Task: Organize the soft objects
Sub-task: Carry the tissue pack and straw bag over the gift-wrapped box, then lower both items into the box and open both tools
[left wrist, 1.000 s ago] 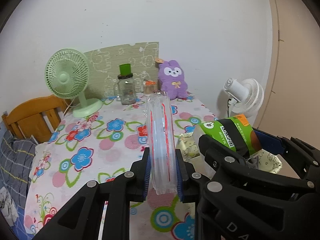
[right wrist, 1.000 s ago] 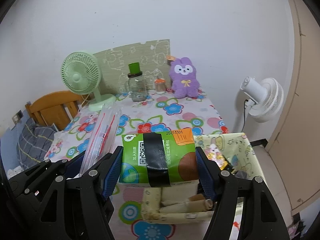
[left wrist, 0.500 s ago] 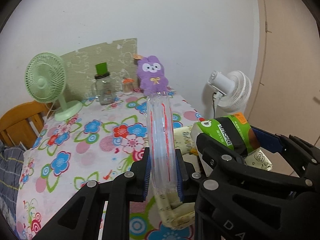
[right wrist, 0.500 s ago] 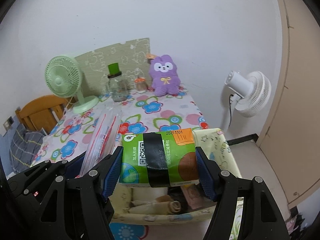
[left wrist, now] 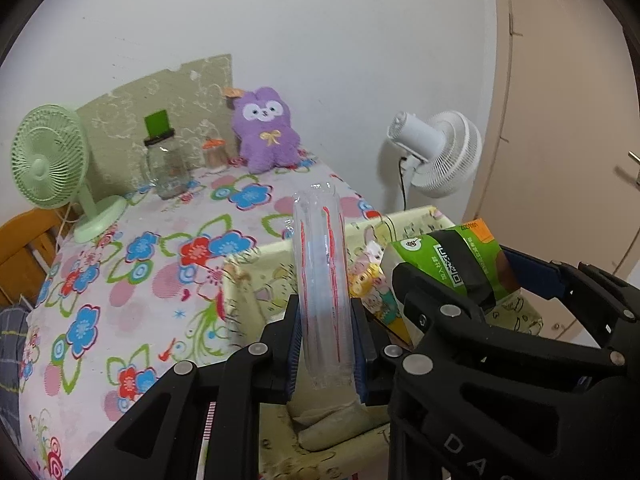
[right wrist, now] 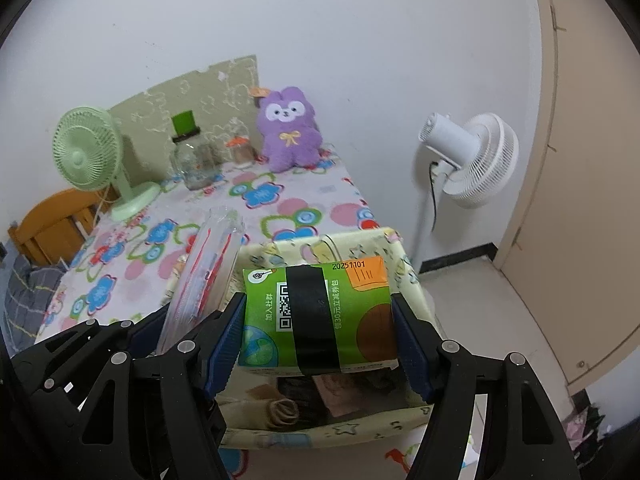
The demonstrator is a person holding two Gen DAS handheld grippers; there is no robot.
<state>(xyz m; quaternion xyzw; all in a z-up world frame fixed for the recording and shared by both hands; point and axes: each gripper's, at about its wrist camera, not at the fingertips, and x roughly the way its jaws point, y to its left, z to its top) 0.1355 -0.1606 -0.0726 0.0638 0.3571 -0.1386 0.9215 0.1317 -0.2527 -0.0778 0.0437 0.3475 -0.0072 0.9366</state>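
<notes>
Poised above the fabric bin [right wrist: 320, 426] for dropping in, the left gripper [left wrist: 326, 344] pinches a clear plastic pack [left wrist: 320, 264] while the right gripper [right wrist: 320, 336] clamps a green tissue pack [right wrist: 316, 316].

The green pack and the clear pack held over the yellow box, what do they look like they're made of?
Green rectangular pack: likely a printed glossy plastic wrapper over something soft; its sides look squeezed between the right gripper's fingers, and a black band wraps it.
Clear red-striped pack: thin transparent plastic film, see-through and shiny.
Yellow patterned box: seemingly fabric or coated cloth; its walls sag.
</notes>
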